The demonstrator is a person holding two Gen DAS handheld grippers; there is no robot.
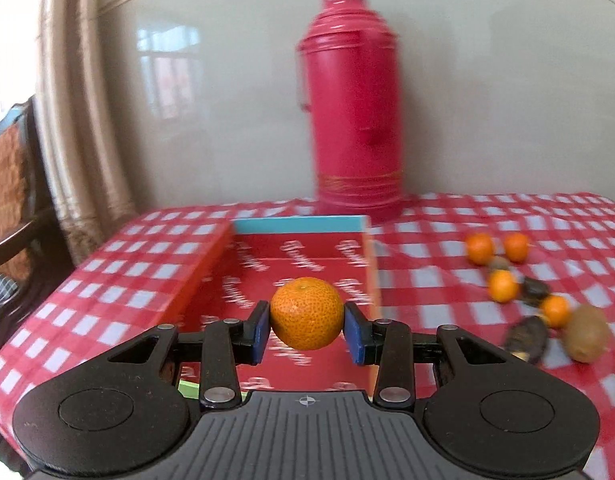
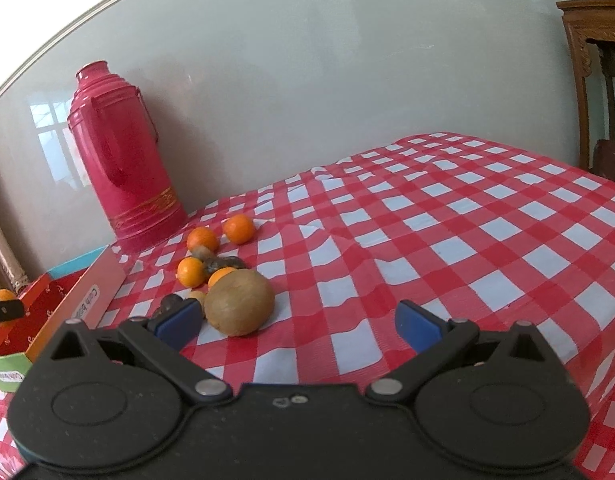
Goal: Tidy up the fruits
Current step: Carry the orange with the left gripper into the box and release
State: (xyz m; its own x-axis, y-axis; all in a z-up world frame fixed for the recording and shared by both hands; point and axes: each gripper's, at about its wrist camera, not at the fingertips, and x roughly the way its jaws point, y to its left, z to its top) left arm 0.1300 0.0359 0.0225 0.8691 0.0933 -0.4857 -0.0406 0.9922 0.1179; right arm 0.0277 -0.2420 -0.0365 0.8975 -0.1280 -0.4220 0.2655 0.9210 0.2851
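My left gripper (image 1: 306,326) is shut on a small orange mandarin (image 1: 306,313) and holds it above the open red box (image 1: 243,268). Loose fruit lies to the right of the box: several mandarins (image 1: 502,286), a brown kiwi (image 1: 587,338) and dark pieces (image 1: 525,338). In the right wrist view my right gripper (image 2: 299,322) is open and empty, just in front of the kiwi (image 2: 240,303), which sits close to its left finger. The mandarins (image 2: 203,239) lie behind the kiwi. The box (image 2: 47,312) is at the left, with the held mandarin (image 2: 3,295) over it.
A tall red thermos (image 1: 353,108) stands against the wall behind the box; it also shows in the right wrist view (image 2: 121,160). The table wears a red and white checked cloth (image 2: 447,248). A wooden chair (image 1: 11,184) stands at the left and wooden furniture (image 2: 595,80) at the right.
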